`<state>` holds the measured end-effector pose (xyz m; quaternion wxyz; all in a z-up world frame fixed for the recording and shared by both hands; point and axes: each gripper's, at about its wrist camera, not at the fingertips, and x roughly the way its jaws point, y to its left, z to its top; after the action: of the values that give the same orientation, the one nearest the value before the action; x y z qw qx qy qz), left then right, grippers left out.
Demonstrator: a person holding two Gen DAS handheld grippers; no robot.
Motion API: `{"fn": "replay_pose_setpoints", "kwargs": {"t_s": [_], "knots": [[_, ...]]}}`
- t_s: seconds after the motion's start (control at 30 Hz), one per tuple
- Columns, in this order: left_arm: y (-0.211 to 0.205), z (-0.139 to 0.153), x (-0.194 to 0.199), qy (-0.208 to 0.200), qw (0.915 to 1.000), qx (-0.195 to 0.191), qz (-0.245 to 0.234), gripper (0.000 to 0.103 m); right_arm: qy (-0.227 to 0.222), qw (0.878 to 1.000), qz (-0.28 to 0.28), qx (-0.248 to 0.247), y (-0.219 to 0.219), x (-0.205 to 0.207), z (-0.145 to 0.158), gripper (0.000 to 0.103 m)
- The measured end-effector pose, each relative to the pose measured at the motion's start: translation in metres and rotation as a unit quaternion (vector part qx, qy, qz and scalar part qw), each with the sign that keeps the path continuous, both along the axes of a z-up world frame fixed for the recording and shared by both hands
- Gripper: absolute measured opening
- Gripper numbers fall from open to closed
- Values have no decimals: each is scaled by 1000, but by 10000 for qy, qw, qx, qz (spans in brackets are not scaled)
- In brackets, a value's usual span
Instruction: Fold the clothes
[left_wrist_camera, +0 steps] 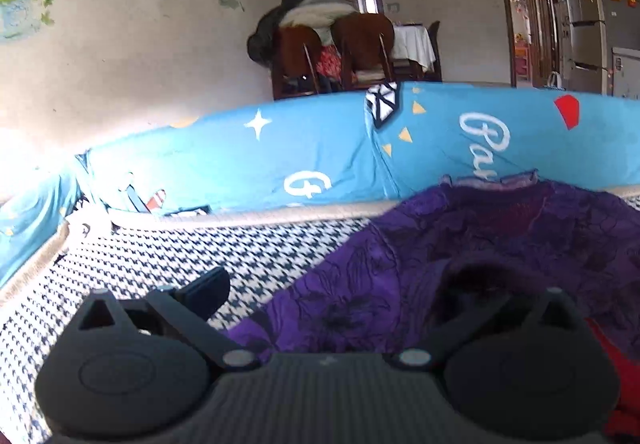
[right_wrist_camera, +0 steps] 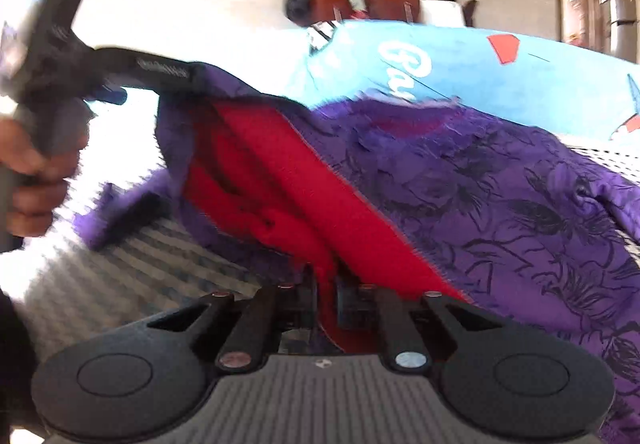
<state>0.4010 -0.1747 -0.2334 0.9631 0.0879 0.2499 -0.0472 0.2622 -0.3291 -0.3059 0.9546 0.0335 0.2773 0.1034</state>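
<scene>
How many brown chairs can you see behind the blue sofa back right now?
2. Left chair with dark clothing piled on it; right chair beside it, against the white-clothed table. More may be hidden behind the sofa back.

purple floral jacket (right_wrist_camera: 500,204) | red lining (right_wrist_camera: 280,184) exposed | rumpled, partly lifted

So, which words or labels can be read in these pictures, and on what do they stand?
"Pa": white script on the blue cover, rest hidden by the purple garment.
"G": white script on the same cover, lower letters hidden.
Print on the left claw: too blurred.
</scene>
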Motion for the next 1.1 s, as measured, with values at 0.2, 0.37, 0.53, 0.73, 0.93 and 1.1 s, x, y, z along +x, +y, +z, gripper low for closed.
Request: {"fn": "replay_pose_setpoints", "kwargs": {"t_s": [0.2, 0.37, 0.53, 0.73, 0.93, 1.1], "knots": [[19, 26, -16, -29, 9998, -171, 132, 103, -41, 9963, 833, 192, 0, -36, 17, 11], [38, 35, -43, -98, 9998, -53, 174, 103, 214, 9930, 1165, 26, 13, -55, 9, 11], [58, 28, -66, 13, 9993, -44, 366, 103, 498, 9882, 1447, -97, 25, -62, -2, 11], [80, 6, -77, 499, 9972, -172, 523, 103, 676, 9800, 1856, -261, 46, -75, -12, 10], [90, -13, -86, 740, 9956, -216, 533, 103, 497, 9831, 1756, 144, 45, -82, -6, 11], [92, -18, -88, 731, 9958, -196, 521, 103, 406, 9841, 1713, 250, 53, -73, -5, 17]]}}
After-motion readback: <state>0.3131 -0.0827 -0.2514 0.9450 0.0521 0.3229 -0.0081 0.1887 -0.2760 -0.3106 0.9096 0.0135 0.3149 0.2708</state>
